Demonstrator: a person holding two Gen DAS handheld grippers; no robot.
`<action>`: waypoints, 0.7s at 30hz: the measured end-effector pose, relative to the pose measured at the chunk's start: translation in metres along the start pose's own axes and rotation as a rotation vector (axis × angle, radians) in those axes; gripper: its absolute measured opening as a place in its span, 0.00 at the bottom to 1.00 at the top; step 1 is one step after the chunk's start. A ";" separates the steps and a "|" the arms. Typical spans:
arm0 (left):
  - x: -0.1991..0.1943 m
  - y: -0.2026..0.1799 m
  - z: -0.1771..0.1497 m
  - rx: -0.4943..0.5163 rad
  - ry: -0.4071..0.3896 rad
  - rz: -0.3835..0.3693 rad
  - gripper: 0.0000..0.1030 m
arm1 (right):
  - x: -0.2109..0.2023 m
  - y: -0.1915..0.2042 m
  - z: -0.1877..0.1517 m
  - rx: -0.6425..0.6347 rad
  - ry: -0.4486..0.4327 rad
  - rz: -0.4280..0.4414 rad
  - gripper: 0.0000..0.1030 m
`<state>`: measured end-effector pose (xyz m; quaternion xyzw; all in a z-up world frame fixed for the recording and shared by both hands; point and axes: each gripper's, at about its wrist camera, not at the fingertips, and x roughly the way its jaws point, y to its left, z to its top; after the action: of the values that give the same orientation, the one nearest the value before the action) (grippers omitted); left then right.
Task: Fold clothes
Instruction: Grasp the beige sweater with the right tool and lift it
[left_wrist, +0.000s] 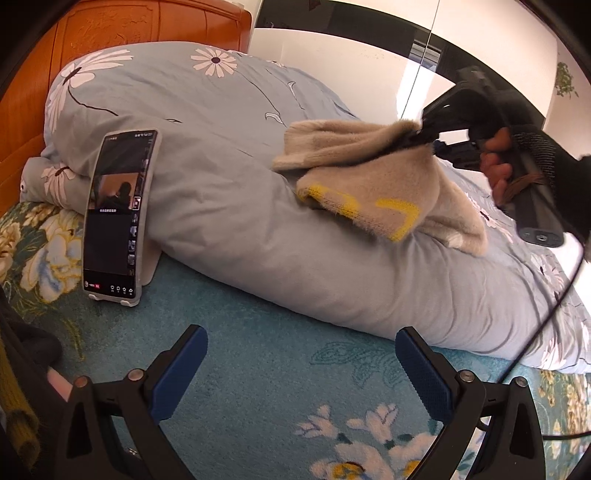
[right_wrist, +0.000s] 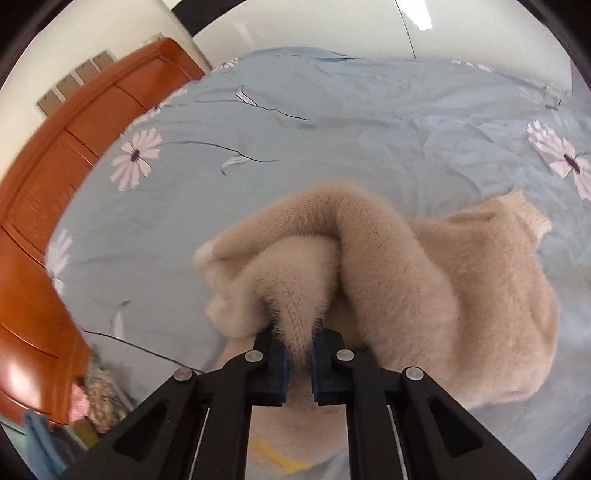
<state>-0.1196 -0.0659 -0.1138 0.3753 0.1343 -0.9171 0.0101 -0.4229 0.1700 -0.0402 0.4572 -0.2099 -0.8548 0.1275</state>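
Observation:
A fuzzy beige sweater with yellow marks lies bunched on top of a rolled light-blue floral duvet. My right gripper is shut on a fold of the sweater and holds it just above the duvet; it also shows in the left wrist view at the sweater's upper right. My left gripper is open and empty, low over the teal floral bedspread, in front of the duvet and apart from the sweater.
A phone on a stand leans against the duvet at the left. An orange wooden headboard stands behind; it also shows in the right wrist view. A black cable hangs at the right. Dark and yellow clothes lie at the far left.

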 end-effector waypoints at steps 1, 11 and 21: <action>-0.001 0.000 0.000 -0.001 0.000 -0.003 1.00 | -0.009 -0.003 -0.004 0.019 -0.010 0.037 0.09; -0.035 -0.011 0.006 -0.111 -0.027 -0.112 1.00 | -0.166 -0.042 -0.061 0.084 -0.112 0.219 0.09; -0.108 -0.031 -0.022 -0.099 0.077 -0.152 1.00 | -0.310 -0.093 -0.194 0.204 -0.083 0.068 0.09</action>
<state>-0.0307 -0.0396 -0.0467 0.3981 0.2078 -0.8923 -0.0460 -0.0932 0.3320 0.0457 0.4244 -0.3165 -0.8424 0.1005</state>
